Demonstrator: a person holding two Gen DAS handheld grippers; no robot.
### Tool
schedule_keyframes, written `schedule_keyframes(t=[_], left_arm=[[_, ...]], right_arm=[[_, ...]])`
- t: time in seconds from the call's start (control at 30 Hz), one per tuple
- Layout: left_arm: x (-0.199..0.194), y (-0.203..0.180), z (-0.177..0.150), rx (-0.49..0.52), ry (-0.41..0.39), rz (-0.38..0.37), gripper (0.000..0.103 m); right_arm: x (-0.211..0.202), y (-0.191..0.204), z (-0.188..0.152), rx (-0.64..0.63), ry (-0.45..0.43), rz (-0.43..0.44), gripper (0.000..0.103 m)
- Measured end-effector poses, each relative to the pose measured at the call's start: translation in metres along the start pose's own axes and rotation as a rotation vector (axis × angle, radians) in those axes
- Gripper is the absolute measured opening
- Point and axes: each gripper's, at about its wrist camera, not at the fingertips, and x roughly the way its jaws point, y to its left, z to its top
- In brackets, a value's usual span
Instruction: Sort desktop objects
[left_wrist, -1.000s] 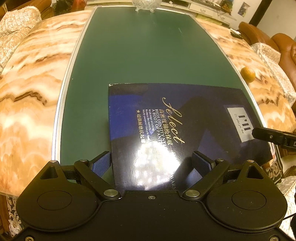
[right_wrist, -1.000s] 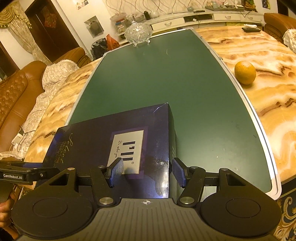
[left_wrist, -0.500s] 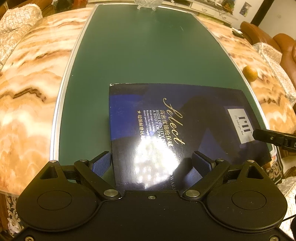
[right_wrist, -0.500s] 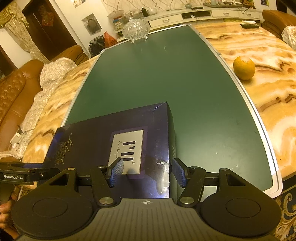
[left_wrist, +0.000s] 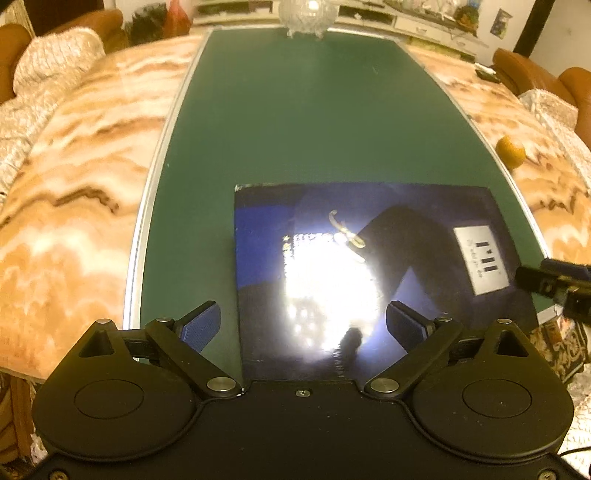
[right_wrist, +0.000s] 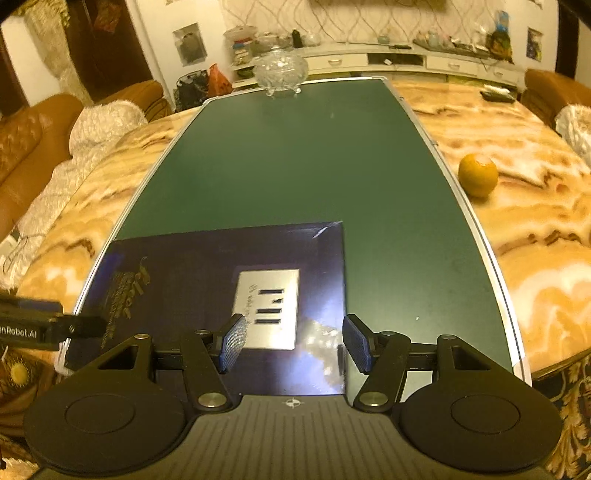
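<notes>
Flat, glossy dark-blue box (left_wrist: 369, 258) lying on green board (left_wrist: 295, 122) atop marble bench (left_wrist: 74, 177); left tool (left_wrist: 303, 321) and right tool (right_wrist: 293, 341) spread wide, gripping nothing. Sorting seemingly barely begun, orange (right_wrist: 477, 174) and crystal bowl (right_wrist: 282, 70) untouched.

Home living room — leather sofas (right_wrist: 26, 147), marble table (right_wrist: 517, 206), crystal bowl (right_wrist: 282, 70), sideboard (right_wrist: 406, 61) behind.

Your right gripper (right_wrist: 293, 341), jaws apart, hovers over flat dark-blue glossy box (right_wrist: 177, 273) on green mat (right_wrist: 295, 166); round orange fruit (right_wrist: 477, 179) sits on marble at right.
</notes>
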Motion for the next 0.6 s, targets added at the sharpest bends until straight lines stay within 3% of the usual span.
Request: schedule_keyframes(t=[0.17,0.6], left_arm=[[-0.006,-0.019,-0.007,0.038,-0.021,0.039,0.099],[0.007,-0.032,-0.027,0.064,0.013,0.074,0.100]], right_arm=[[0.002,0.015,-0.008,-0.017,0.018,-0.003,0.063],[0.009,0.029,-0.025,-0.017,0.043,-0.059,0.063]])
